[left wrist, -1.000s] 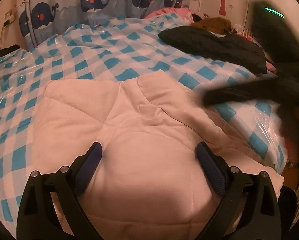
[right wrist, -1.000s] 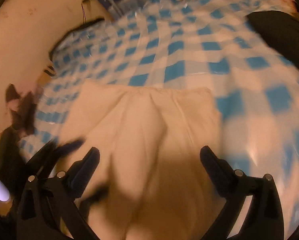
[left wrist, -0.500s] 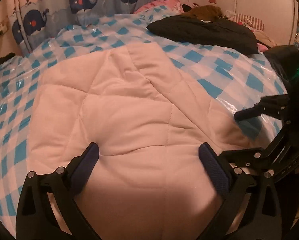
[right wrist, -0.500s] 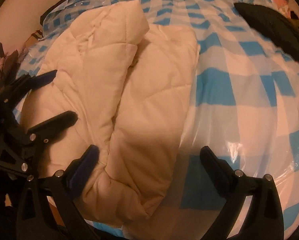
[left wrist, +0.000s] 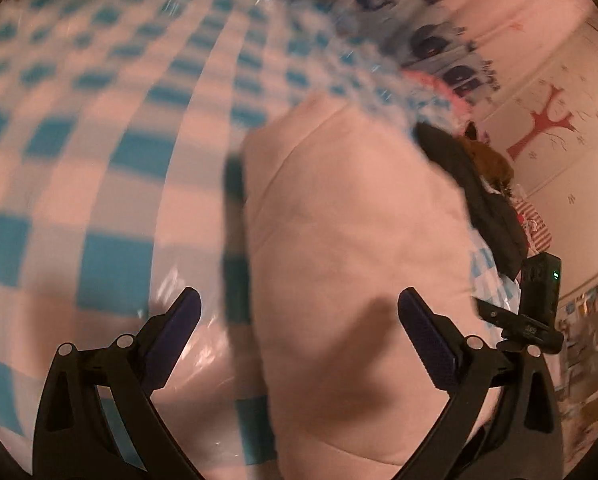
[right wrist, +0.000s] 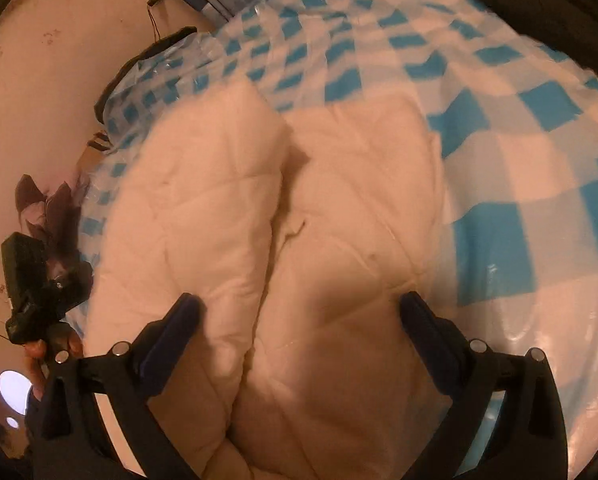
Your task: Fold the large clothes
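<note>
The left gripper has its jaws spread wide with nothing between the pads, hovering over the near edge of the bed; one finger sits above the bare cover, the other above the garment. The right gripper is likewise wide apart and grips nothing, both fingers hanging just over the cloth.

The cream quilted garment lies folded on the bed near its front edge, puffy, stitched in diagonal lines. From the right wrist view it shows two long lobes side by side, the left lobe higher and overlapping the right one along a shadowed crease down the middle. From the left wrist view, which is blurred, it reads as one long pale slab.

The left gripper's body also shows at the left edge of the right wrist view, with a hand under it, off the bed's side.

Under the garment is a blue-and-white checked cover with a glossy plastic sheen. A black garment lies at the far right corner, well apart. A whale-print curtain hangs beyond the bed
</note>
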Tool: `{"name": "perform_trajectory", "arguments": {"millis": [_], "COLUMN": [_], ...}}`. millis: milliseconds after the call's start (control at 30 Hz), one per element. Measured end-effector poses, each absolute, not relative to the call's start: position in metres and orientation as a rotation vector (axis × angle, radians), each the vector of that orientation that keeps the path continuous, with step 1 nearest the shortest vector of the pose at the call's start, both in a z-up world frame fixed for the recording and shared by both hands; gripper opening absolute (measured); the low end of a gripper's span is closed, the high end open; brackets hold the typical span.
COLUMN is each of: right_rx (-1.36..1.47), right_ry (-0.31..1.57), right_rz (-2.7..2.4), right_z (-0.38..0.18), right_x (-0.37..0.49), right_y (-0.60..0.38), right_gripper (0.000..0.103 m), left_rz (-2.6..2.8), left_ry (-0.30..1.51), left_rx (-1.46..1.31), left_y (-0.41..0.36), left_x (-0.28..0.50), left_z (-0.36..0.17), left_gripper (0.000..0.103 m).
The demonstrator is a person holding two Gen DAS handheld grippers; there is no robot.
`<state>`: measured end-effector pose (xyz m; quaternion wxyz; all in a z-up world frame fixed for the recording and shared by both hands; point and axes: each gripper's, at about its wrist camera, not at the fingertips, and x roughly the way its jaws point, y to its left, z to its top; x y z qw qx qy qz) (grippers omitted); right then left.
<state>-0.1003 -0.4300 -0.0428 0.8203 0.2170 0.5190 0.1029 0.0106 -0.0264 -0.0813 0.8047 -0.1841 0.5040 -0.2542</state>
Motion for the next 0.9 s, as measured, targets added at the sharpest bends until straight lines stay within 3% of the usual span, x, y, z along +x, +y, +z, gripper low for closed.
{"name": "perform_trajectory", "arguments": {"millis": [200, 433, 600, 767, 900], "right_rx": [0.532, 0.644, 0.633, 0.406, 0.376], "right_ry": [1.106, 1.057, 1.062, 1.100, 1.141], "right_rz": [0.236, 0.221, 0.398, 0.457, 0.511], "right_z": [-0.058, -0.060, -0.068, -0.074, -0.072], "right_x": [-0.109, -0.107, -0.071, -0.051, -0.053], "right_y": [-0.440, -0.420, -0.336, -0.273, -0.281], "right_gripper": [0.096, 0.098, 0.098, 0.098, 0.098], "left_rz": [-0.689, -0.721, -0.610, -0.485, -0.372], "left_ry": [1.163, 0.994, 0.890, 1.130, 0.892], "left_rx": [-0.544, -0.287, -0.180, -0.385, -0.395], "left_y": [-0.060, -0.082, -0.020, 0.073, 0.112], "left_x": [0.020, -0.005, -0.018, -0.001, -0.019], "left_z": [-0.107, -0.036, 0.004, -0.060, -0.021], "left_gripper": [0.096, 0.094, 0.094, 0.094, 0.094]}}
